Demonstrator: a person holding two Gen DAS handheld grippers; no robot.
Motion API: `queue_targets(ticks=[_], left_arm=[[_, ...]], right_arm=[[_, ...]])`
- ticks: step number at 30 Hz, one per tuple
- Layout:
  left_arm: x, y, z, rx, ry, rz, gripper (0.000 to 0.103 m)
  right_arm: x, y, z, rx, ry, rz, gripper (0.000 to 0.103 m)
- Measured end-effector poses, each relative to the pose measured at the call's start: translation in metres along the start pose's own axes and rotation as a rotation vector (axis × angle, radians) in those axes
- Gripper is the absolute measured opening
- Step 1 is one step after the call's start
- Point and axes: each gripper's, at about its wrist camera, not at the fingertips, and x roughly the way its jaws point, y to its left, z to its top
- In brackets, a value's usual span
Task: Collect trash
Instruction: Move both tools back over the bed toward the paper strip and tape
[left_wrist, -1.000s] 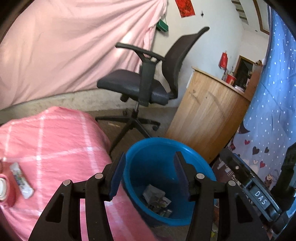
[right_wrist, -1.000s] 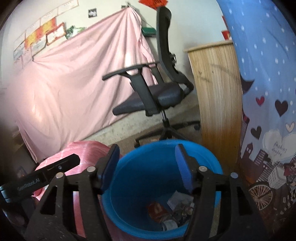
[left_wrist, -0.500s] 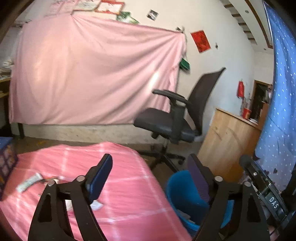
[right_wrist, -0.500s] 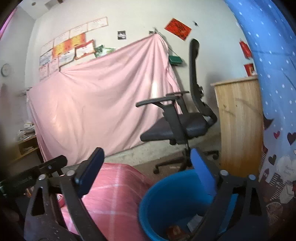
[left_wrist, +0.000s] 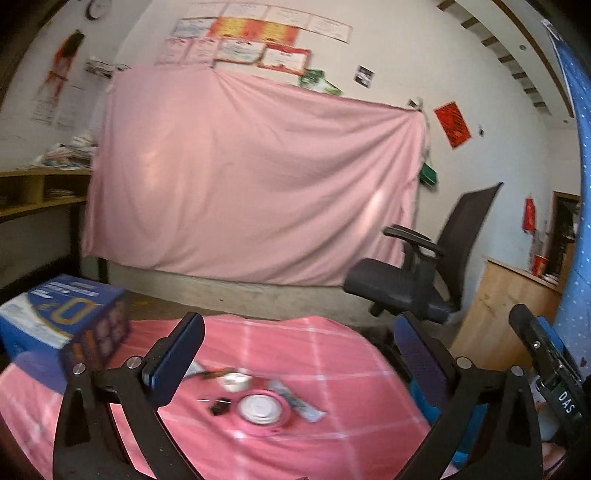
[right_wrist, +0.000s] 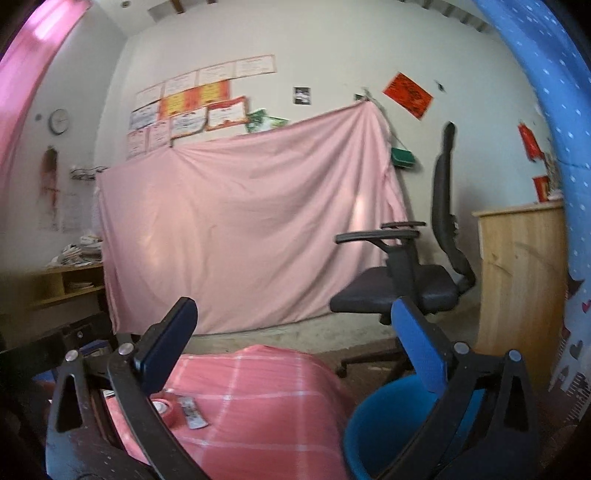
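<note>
My left gripper (left_wrist: 297, 350) is open and empty above a table with a pink checked cloth (left_wrist: 332, 354). Small trash lies on the cloth: a silver wrapper (left_wrist: 297, 400), a white crumpled piece (left_wrist: 235, 381), a small dark scrap (left_wrist: 218, 406), all beside a pink tape roll (left_wrist: 259, 408). My right gripper (right_wrist: 295, 336) is open and empty, raised over the table's right end. The blue bin (right_wrist: 391, 424) stands on the floor to the right of the table; it also shows in the left wrist view (left_wrist: 423, 395), mostly hidden by a finger. The wrapper (right_wrist: 192, 410) and tape roll (right_wrist: 166, 406) show in the right wrist view.
A blue carton (left_wrist: 62, 317) stands on the table's left end. A black office chair (left_wrist: 417, 280) and a wooden cabinet (left_wrist: 509, 306) stand behind the bin. A pink sheet (left_wrist: 251, 184) hangs on the back wall. A blue dotted curtain (right_wrist: 569, 184) hangs at right.
Both grippers have lifted away from the blue bin and swung left toward the table. Both jaws have opened wider. The trash on the cloth has come into view.
</note>
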Motion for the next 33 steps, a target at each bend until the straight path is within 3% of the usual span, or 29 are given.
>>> queue_targets(ticks=[9, 19, 26, 33], left_arm=[[-0.041, 0.054, -0.014, 0.013, -0.074, 0.137, 0.101], [-0.051, 0.088, -0.037, 0.051, -0.059, 0.203, 0.101], [-0.028, 0.101, -0.048, 0.082, 0.033, 0.19, 0.101], [0.006, 0.111, -0.055, 0.074, 0.189, 0.149, 0.1]], right_arm=[[0.002, 0.057, -0.013, -0.087, -0.007, 0.094, 0.103], [0.02, 0.086, -0.035, -0.167, 0.073, 0.151, 0.103], [0.044, 0.097, -0.054, -0.19, 0.215, 0.187, 0.103], [0.072, 0.104, -0.076, -0.189, 0.382, 0.258, 0.103]])
